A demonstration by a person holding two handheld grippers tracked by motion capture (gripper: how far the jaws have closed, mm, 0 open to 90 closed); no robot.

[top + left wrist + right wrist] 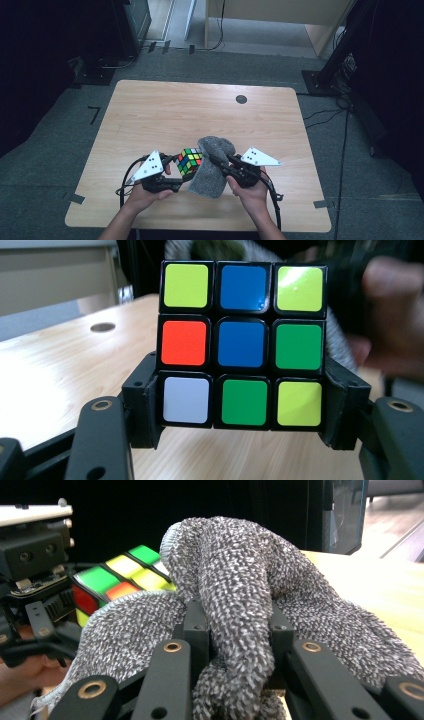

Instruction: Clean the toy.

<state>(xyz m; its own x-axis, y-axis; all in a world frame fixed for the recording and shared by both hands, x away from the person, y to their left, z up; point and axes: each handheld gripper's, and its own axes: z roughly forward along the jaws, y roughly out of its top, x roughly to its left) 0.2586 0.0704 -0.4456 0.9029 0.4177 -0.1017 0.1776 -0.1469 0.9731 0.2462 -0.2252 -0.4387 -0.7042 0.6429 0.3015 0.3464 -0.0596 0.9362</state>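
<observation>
Over the desk [150,110], the left gripper [241,415] is clamping a Rubik's cube [242,342] between its jaws while the right gripper [239,630] is pinching a grey cloth [240,570] against it.

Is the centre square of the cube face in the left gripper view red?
No, the centre square of the puzzle cube face is blue; the red square sits to its left in the middle row.

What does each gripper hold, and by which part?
Left gripper clamps the multicoloured puzzle cube by its bottom layer's sides; right gripper pinches a fold of the grey knitted cloth.
</observation>
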